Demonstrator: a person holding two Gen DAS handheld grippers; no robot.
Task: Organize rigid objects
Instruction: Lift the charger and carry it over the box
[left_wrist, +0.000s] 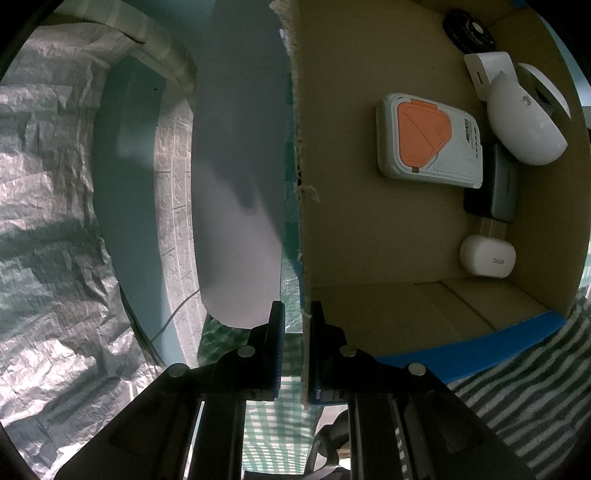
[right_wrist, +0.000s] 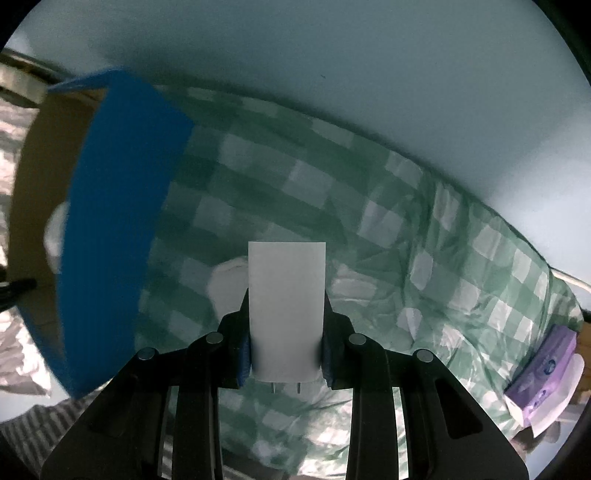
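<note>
My left gripper (left_wrist: 297, 314) is shut on the near wall of a cardboard box (left_wrist: 332, 206) with blue outer sides, one finger inside and one outside. Inside lie a white and orange device (left_wrist: 428, 142), a white rounded Huawei device (left_wrist: 524, 122), a small white case (left_wrist: 487, 256), a dark flat gadget (left_wrist: 496, 192), a white adapter (left_wrist: 487, 70) and a black round part (left_wrist: 467, 31). My right gripper (right_wrist: 286, 310) is shut on a white rectangular charger block (right_wrist: 287, 295), held above the green checked cloth (right_wrist: 369, 221). The box (right_wrist: 114, 221) stands to its left.
A purple and white packet (right_wrist: 546, 373) lies at the cloth's right edge. Silver foil sheeting (left_wrist: 48, 221) and a pale brick-pattern wall panel (left_wrist: 173, 166) are left of the box. A grey striped cloth (left_wrist: 524, 391) lies by the box's near right side.
</note>
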